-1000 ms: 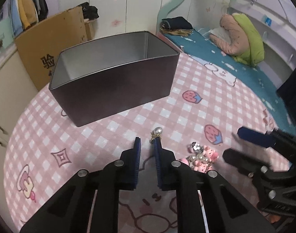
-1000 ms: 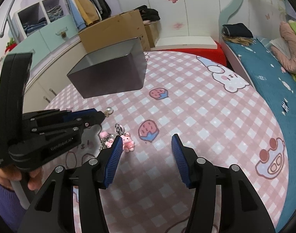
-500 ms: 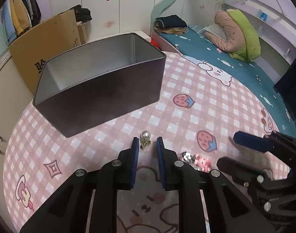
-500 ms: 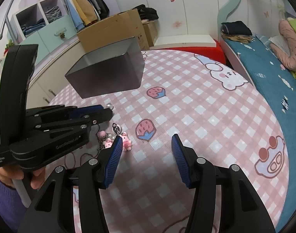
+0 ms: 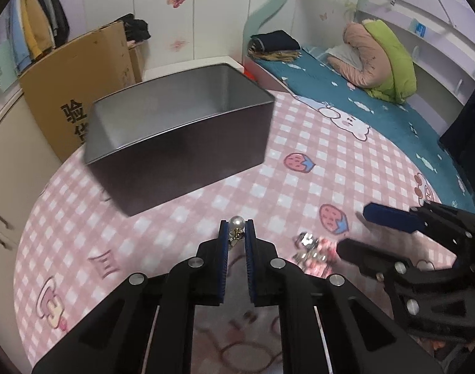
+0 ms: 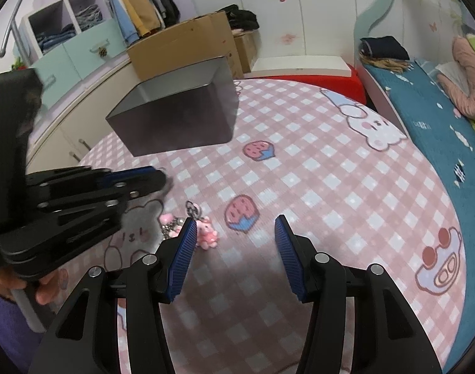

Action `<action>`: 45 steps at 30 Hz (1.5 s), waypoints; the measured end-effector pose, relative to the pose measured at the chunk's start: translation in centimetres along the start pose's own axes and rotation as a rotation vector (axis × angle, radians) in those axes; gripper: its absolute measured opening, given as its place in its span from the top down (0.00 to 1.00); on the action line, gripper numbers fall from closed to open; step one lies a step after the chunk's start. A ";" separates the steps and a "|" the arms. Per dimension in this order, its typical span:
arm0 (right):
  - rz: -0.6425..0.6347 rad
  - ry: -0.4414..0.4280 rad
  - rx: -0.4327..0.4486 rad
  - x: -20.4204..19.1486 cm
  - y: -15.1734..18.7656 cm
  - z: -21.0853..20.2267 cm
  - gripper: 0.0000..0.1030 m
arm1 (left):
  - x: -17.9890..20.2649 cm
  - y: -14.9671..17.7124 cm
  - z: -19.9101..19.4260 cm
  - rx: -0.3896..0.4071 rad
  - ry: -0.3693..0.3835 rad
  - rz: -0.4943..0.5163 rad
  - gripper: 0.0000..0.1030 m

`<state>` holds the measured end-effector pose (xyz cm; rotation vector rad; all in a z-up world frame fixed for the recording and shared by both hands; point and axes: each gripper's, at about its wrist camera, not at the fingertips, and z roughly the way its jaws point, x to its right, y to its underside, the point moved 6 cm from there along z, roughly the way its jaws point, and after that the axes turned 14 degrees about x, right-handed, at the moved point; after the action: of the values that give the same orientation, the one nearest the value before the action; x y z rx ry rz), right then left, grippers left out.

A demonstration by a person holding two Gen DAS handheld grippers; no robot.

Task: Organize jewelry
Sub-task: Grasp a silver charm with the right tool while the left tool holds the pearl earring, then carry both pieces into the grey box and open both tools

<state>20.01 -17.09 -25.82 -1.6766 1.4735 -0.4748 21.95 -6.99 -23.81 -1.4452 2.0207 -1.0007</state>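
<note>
I am gripping the pearl earring in my left gripper, lifted near the table's middle; the tin box at the far-left edge is looking empty, and my right gripper is hanging released beside the pink charm keychain, which is waiting

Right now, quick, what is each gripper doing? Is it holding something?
Left gripper: closed on the pearl earring.
Right gripper: open, holding nothing, beside the pink charm bunch.
</note>
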 end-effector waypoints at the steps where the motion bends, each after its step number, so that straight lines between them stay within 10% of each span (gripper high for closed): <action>1: -0.012 -0.006 -0.003 -0.6 -0.2 0.2 0.51 | -0.4 0.2 -0.4 0.003 -0.004 -0.008 0.92; 19: -0.116 0.023 -0.067 -3.1 -0.4 2.8 0.87 | -3.5 0.7 -3.1 0.030 0.028 -0.098 0.92; 45: 0.033 -0.143 0.146 -3.7 -13.9 -0.6 0.87 | -6.5 -10.1 -3.4 0.118 0.168 -0.210 0.92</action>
<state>27.41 -14.30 -13.75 -1.5368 1.3287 -0.4246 27.81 -1.78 -14.16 -1.5790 1.9140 -1.3466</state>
